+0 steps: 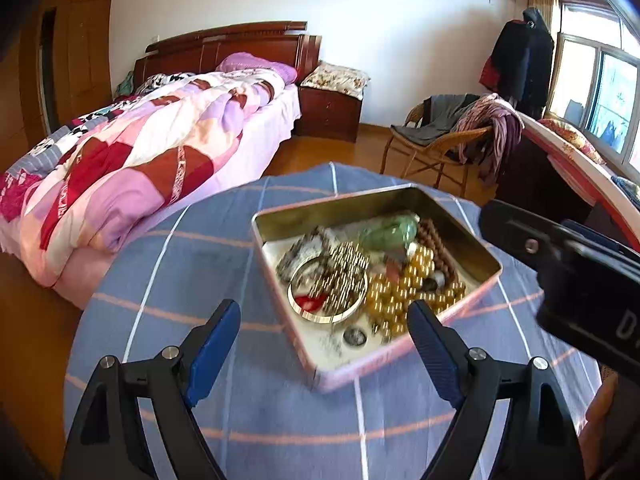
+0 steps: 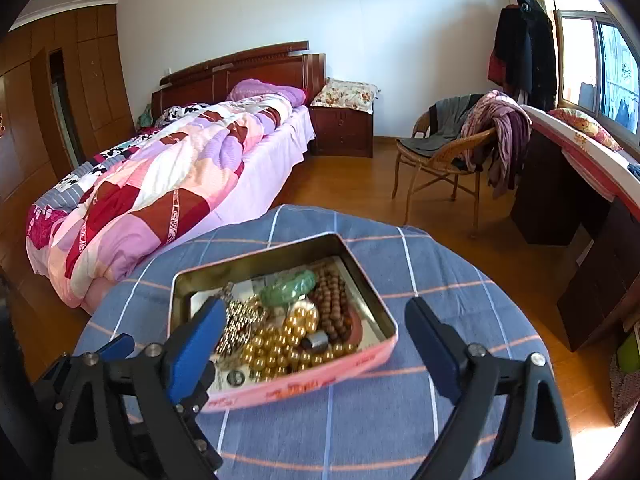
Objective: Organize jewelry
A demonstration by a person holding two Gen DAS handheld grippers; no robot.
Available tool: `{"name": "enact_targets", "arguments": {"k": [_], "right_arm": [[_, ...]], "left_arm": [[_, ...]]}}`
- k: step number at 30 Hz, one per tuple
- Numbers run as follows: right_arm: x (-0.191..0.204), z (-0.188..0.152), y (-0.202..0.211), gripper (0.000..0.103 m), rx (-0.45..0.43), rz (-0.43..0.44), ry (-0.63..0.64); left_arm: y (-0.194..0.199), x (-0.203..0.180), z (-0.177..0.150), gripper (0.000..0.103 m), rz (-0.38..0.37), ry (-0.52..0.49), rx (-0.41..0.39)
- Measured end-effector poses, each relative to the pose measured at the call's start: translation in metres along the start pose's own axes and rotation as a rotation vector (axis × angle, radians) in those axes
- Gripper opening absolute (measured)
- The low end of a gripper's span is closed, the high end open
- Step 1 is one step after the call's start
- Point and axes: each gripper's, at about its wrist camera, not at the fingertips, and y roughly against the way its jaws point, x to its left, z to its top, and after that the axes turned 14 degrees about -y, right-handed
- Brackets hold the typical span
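A pink tin box point(image 1: 404, 356) stands on the round table with its blue checked cloth point(image 1: 280, 432). It holds a silver bangle point(image 1: 320, 314), golden beads point(image 1: 404, 292), a green bangle point(image 1: 390, 234), brown wooden beads point(image 1: 434, 240) and a metal bead chain point(image 1: 344, 264). My left gripper point(image 1: 324, 344) is open and empty over the box's near corner. My right gripper point(image 2: 316, 344) is open and empty over the same box point(image 2: 304, 386); golden beads point(image 2: 280, 344), green bangle point(image 2: 288, 286) and brown beads point(image 2: 336, 304) show between its fingers. The right gripper's body shows in the left view point(image 1: 560, 264).
A bed with a patchwork quilt point(image 2: 160, 184) lies to the left. A wicker chair with clothes point(image 2: 452, 152) stands behind right. A desk point(image 2: 580, 208) runs along the right wall under the window. A wooden nightstand point(image 2: 340, 128) is by the headboard.
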Motion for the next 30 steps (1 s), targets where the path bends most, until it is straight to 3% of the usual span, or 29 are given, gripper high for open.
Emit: {"name": "enact_targets", "arguments": {"k": [7, 25, 30], "right_arm": [[-0.008, -0.022, 0.022, 0.095, -0.013, 0.000, -0.037], [-0.015, -0.048, 0.103, 0.099, -0.218, -0.009, -0.082], [-0.011, -0.047, 0.118, 0.101, -0.278, -0.011, -0.077]], "left_arm": [[0.022, -0.007, -0.017, 0.085, 0.057, -0.005, 0.030], [0.091, -0.014, -0.037, 0.085, 0.196, -0.049, -0.073], [0.102, -0.010, -0.037, 0.085, 0.185, -0.025, -0.101]]}}
